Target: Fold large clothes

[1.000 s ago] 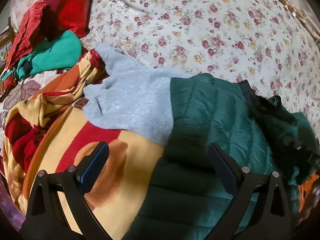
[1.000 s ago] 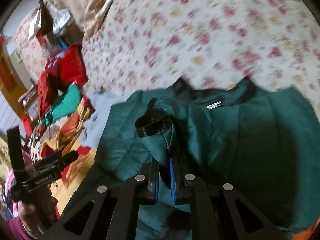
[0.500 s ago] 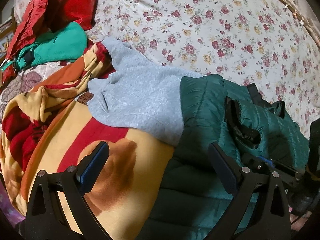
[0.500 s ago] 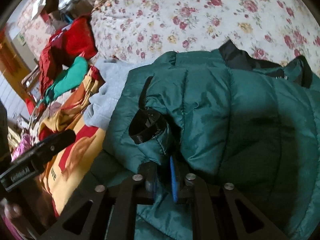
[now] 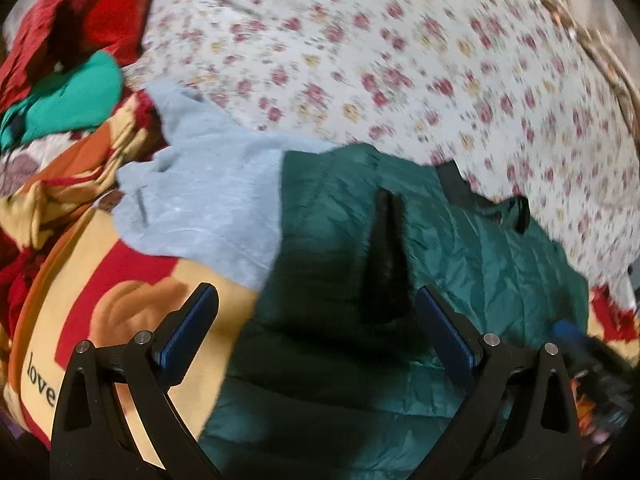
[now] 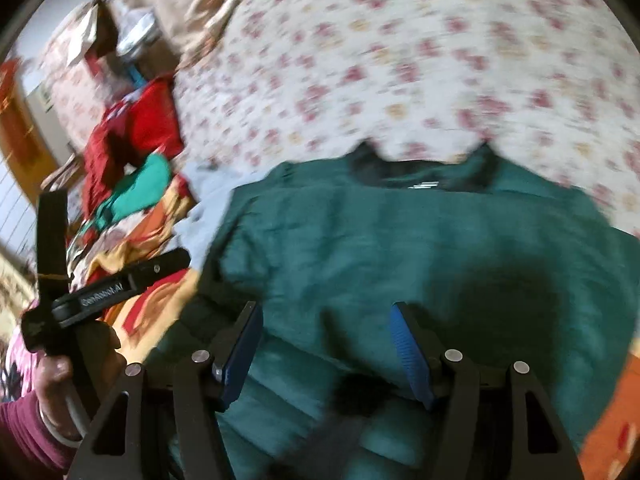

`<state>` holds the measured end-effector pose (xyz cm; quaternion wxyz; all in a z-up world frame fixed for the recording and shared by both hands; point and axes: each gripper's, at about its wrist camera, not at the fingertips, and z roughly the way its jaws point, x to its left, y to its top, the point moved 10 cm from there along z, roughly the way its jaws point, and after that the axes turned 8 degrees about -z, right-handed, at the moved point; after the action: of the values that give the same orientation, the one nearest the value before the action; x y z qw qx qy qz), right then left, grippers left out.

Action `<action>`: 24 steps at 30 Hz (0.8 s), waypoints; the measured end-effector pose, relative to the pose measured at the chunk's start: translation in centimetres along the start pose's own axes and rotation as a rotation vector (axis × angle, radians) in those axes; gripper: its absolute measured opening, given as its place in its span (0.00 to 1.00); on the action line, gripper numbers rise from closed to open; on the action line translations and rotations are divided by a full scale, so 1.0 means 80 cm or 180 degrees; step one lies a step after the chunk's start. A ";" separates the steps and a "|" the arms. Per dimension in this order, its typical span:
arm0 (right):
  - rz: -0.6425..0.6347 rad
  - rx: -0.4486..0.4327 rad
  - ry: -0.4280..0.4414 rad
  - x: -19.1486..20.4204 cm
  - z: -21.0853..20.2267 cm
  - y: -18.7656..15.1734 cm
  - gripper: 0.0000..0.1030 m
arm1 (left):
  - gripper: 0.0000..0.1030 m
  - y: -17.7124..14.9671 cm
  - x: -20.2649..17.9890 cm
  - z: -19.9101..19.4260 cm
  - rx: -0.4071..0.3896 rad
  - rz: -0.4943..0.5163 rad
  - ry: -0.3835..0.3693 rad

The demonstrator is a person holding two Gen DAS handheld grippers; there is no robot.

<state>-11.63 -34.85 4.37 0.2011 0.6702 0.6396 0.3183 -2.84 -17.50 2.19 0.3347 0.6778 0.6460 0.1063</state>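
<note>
A dark green puffer jacket (image 5: 480,248) lies on the bed, collar at the far side (image 6: 420,172). One sleeve is folded over its body, its black cuff (image 5: 386,264) resting on the green quilting. My right gripper (image 6: 326,344) hovers over the jacket with its jaws opening. The cuff (image 6: 360,396) lies low between the fingers and the pads do not touch it. My left gripper (image 5: 318,320) is open above the jacket's left edge with nothing between its fingers. In the right wrist view a hand (image 6: 60,368) holds the left gripper (image 6: 116,232) at the far left.
A grey sweatshirt (image 5: 208,200) overlaps the jacket's left side, on a yellow and red blanket (image 5: 100,312). Red clothes (image 5: 80,12) and a teal garment (image 5: 60,96) are piled at the far left. The floral bedsheet (image 5: 400,60) stretches beyond the jacket.
The right gripper, shut on the sleeve near its cuff before, has opened and let it go. The sleeve now lies across the jacket. Both views have shifted and blurred.
</note>
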 end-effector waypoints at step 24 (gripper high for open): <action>0.1132 -0.0222 -0.0711 -0.225 -0.090 -0.077 0.62 | 0.13 -0.014 -0.080 0.062 0.0090 0.0697 0.0065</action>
<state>-20.65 -52.92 2.34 0.2345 0.7963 0.4735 0.2944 -1.81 -25.20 -0.36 0.3049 0.7478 0.5728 0.1401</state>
